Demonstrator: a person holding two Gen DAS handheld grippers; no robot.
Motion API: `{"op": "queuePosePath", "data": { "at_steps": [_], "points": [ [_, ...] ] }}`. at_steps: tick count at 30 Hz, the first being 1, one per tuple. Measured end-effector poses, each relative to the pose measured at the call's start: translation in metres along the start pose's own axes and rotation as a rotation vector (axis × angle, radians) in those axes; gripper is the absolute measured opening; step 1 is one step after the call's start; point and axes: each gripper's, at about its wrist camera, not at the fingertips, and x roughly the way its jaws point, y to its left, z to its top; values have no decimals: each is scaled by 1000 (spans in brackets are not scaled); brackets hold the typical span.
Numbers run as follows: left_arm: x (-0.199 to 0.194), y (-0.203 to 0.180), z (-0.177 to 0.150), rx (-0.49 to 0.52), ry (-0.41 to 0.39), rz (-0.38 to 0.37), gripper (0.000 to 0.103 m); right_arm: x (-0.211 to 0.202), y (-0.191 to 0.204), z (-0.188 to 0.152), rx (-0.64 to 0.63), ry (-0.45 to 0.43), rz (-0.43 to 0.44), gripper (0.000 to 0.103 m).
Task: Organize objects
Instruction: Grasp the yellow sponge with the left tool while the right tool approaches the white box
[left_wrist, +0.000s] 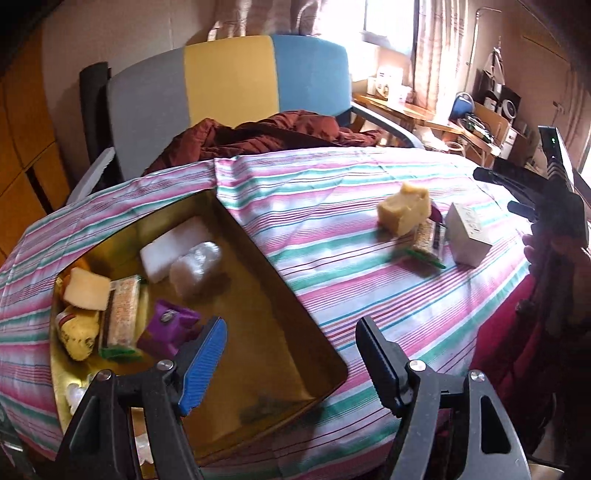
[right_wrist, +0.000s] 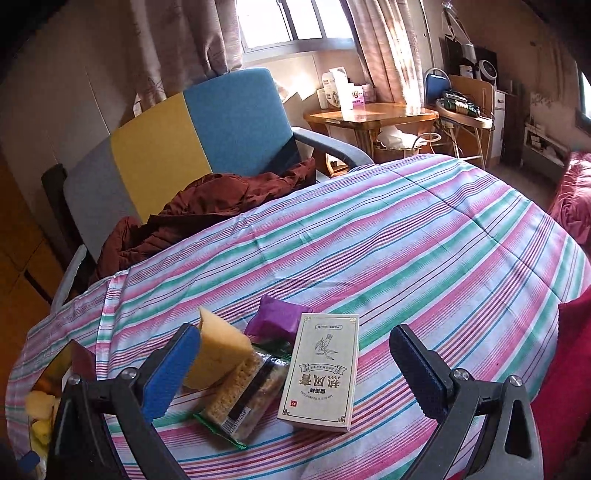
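Our left gripper (left_wrist: 291, 363) hangs spread and empty over the gold tin (left_wrist: 266, 295) near the table's left edge. The tin already holds sponges, a cracker pack (left_wrist: 120, 314) and a purple packet (left_wrist: 166, 328). Our right gripper (right_wrist: 291, 373), also spread and empty, faces the loose group near the front edge: sponge (right_wrist: 218, 347), crackers (right_wrist: 243, 395), box (right_wrist: 321, 369), likely next for the tin.

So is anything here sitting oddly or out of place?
Slightly: the yellow sponge leans propped on a cracker packet on the striped cloth, beside a cream box, while similar items already lie in the gold tin.
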Motion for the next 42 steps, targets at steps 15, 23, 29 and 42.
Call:
{"op": "queuePosePath", "data": {
  "at_steps": [15, 23, 29, 42],
  "points": [
    [50, -66, 30, 124, 95, -104, 74, -3, -34, 8, 189, -24, 51, 103],
    [83, -86, 63, 25, 160, -244, 76, 2, -33, 7, 197, 6, 100, 103],
    [113, -95, 95, -90, 174, -312, 88, 3, -33, 7, 208, 13, 126, 103],
    [175, -96, 141, -332, 234, -351, 103, 13, -39, 6, 255, 59, 159, 103]
  ]
}}
